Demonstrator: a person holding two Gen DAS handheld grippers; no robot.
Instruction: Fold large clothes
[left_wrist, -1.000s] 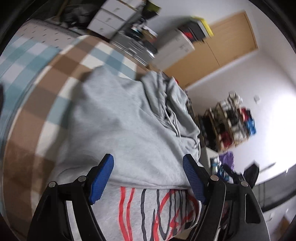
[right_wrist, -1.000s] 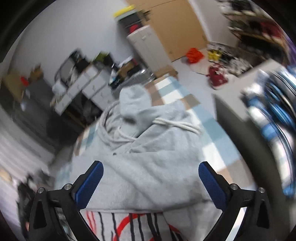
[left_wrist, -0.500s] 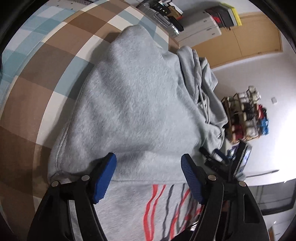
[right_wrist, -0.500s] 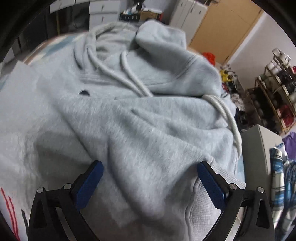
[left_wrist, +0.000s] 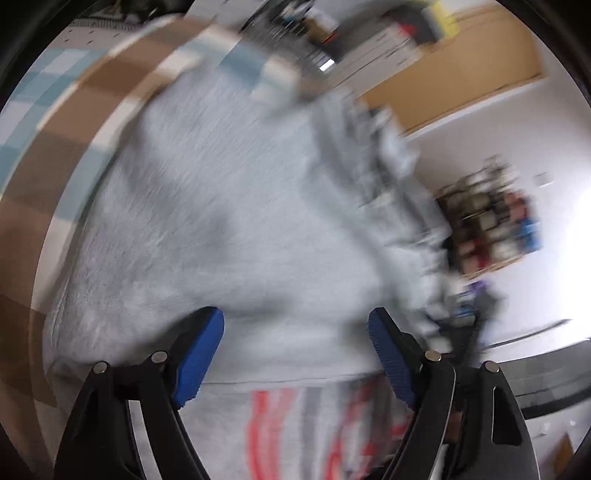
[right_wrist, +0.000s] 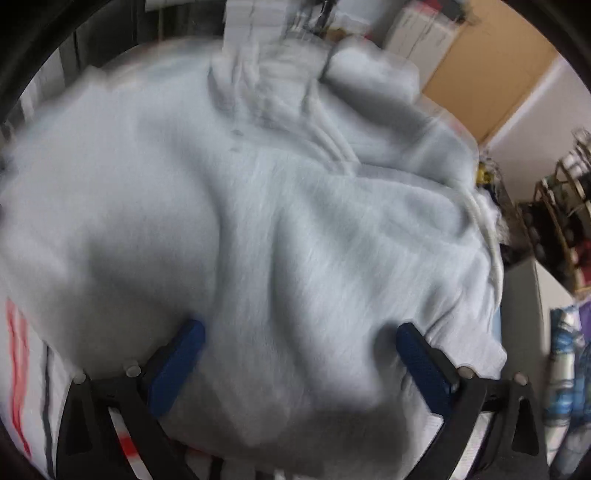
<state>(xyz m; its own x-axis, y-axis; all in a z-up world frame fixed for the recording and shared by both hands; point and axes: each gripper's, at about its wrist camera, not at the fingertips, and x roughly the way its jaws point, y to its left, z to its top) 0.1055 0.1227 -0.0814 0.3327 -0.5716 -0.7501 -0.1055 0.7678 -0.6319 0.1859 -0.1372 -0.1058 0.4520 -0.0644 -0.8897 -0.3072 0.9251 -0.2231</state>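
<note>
We hold both grippers low over a grey hoodie (left_wrist: 236, 229) spread on a bed with a checked cover (left_wrist: 55, 147) of brown, pale blue and white. Both views are blurred.

In the left wrist view our left gripper (left_wrist: 295, 354) points down at the cloth. Its blue pads (left_wrist: 197, 360) stand apart and the jaws are opening; a folded edge of the hoodie runs across the gap between them, but the pads do not press on it. Nearer than that edge lies the layer with a print (left_wrist: 280, 428) in red and dark stripes. The cover shows to the left and far side of the hoodie. Beyond the bed, far and to the right, are a wooden door (left_wrist: 461, 70) and a rack (left_wrist: 491, 225) of small things against a white wall.

In the right wrist view our right gripper (right_wrist: 295, 363) also points down. Its pads (right_wrist: 175, 369) stand wide apart, with a thick bulge of grey cloth rising between them. Whether the tips touch the cloth, we cannot tell; they do not clamp it. The hood (right_wrist: 373, 74) lies bunched at the far side, with a white cord (right_wrist: 487, 229) trailing over the right edge of the hoodie. The striped print (right_wrist: 18, 354) shows again at the near left. A rack (right_wrist: 561, 229) stands at the far right.
</note>
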